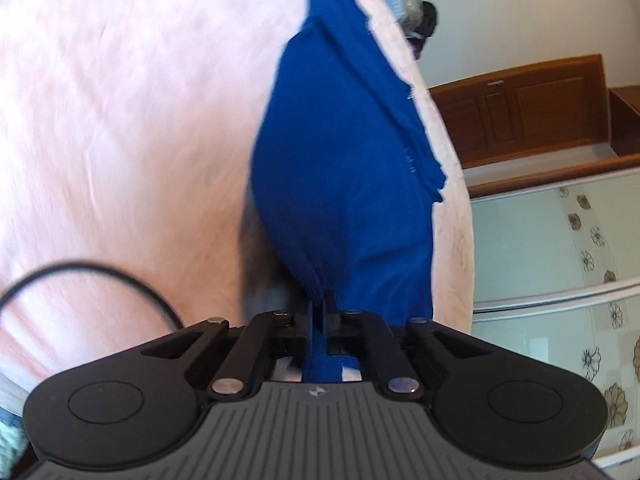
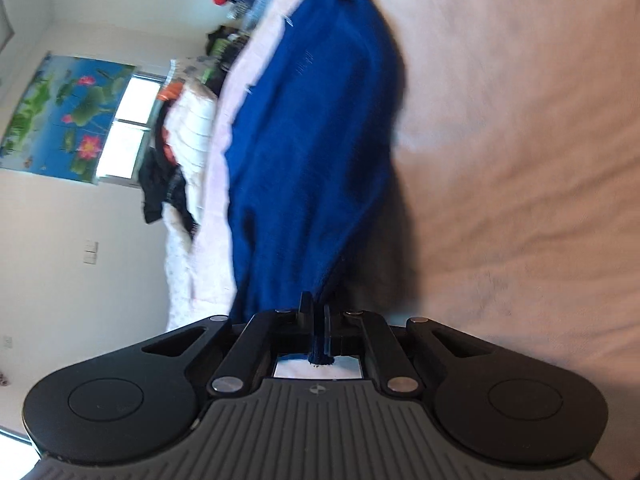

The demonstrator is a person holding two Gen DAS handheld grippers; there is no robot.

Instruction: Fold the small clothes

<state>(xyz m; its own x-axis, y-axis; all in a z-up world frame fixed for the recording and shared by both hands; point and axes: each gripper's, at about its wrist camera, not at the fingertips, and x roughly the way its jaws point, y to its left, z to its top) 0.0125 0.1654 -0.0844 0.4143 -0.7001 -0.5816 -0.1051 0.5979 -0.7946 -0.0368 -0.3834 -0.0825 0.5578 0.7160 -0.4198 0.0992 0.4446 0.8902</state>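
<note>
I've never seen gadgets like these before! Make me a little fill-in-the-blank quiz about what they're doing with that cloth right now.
1. The garment pinched by both grippers is ____ in colour.
2. The left gripper is shut on the garment, and the right gripper is ____ on it too.
3. Under the garment lies a pale ____ bedsheet.
4. On the wall in the right wrist view hangs a poster of pink ____ flowers.

Missing words: blue; shut; pink; lotus
</note>
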